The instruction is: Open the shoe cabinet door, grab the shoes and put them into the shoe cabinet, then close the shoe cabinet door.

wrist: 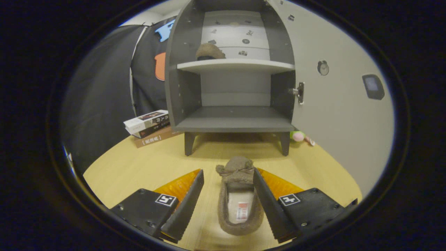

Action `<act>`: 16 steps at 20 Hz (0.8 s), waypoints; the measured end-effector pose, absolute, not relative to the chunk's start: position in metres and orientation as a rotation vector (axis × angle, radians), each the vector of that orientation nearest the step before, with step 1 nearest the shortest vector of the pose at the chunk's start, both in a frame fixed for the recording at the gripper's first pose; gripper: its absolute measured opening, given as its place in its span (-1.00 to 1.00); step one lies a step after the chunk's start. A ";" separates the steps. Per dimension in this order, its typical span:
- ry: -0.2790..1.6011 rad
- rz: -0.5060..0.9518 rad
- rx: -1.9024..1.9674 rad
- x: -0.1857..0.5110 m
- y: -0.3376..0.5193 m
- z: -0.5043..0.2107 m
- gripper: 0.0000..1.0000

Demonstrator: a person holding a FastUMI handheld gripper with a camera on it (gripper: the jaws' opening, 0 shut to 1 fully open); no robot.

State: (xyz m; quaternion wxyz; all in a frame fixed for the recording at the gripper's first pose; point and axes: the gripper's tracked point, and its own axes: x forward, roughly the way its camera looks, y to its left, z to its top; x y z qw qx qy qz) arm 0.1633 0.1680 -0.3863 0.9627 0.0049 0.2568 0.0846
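The dark grey two-shelf shoe cabinet (237,69) stands beyond the claw (228,186), and its pale door (334,104) hangs swung wide to the right, so the opening step looks done. Up on the top shelf, well beyond the claw, sits one fuzzy brown slipper (209,51), already stowed by the look of it. The second fuzzy brown slipper with a bow on its toe (238,195) lies on the light wooden surface (139,167) right between the claw's fingers, toe pointing at the cabinet.

The claw is spread wide. Its right finger looks to be against the slipper's side, the left finger stands clear of it, so nothing is gripped yet.

My read: about halfway. Left to do are the grab, the carry to a shelf, and the door closing.

The count: two slippers, one cabinet with two shelves, one door, a stack of about three books (148,125) beyond the claw to the left, and one small pink-and-green toy (299,136) by the cabinet's right leg.
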 end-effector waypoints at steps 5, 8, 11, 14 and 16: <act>0.622 0.155 0.016 0.173 0.168 -0.432 0.43; 0.623 0.154 0.016 0.186 0.171 -0.443 0.07; 0.616 0.198 -0.010 0.191 0.174 -0.448 -0.20; 0.595 0.246 0.014 0.188 0.175 -0.442 -0.67; 0.552 0.258 0.008 0.184 0.173 -0.428 -0.88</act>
